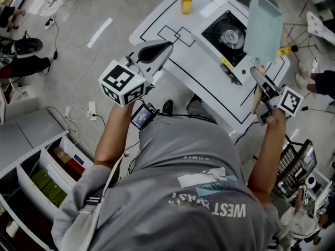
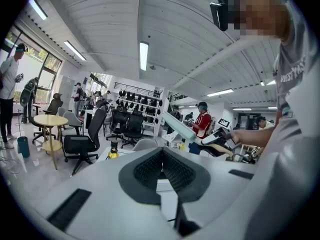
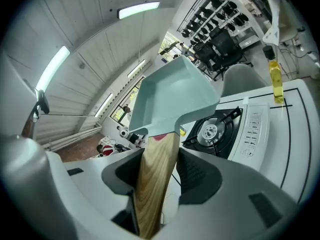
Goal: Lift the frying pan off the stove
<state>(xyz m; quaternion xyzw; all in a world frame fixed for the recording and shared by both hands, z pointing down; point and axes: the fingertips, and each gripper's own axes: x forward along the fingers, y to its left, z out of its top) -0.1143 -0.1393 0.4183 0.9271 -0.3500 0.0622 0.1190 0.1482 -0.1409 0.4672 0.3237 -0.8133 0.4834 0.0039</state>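
Gripping the frying pan (image 3: 170, 99) by its wooden handle (image 3: 155, 184) with the right fingers (image 3: 198, 170), seemingly clear of the stove (image 3: 215, 129) beyond them. Nothing in the left fingers (image 2: 149, 169), pinched together.

Pale teal square frying pan (image 1: 265, 29), wooden handle, tilted, aloft above white single-burner stove (image 1: 230, 37)

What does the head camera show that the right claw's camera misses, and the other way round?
Head view only: the person's grey shirt, the left claw and the floor shelves.
Right gripper view only: the ceiling lights.
Both: the right claw gripping the wooden handle of the pale green pan, held up off the stove, plus the yellow bottle and the white table.
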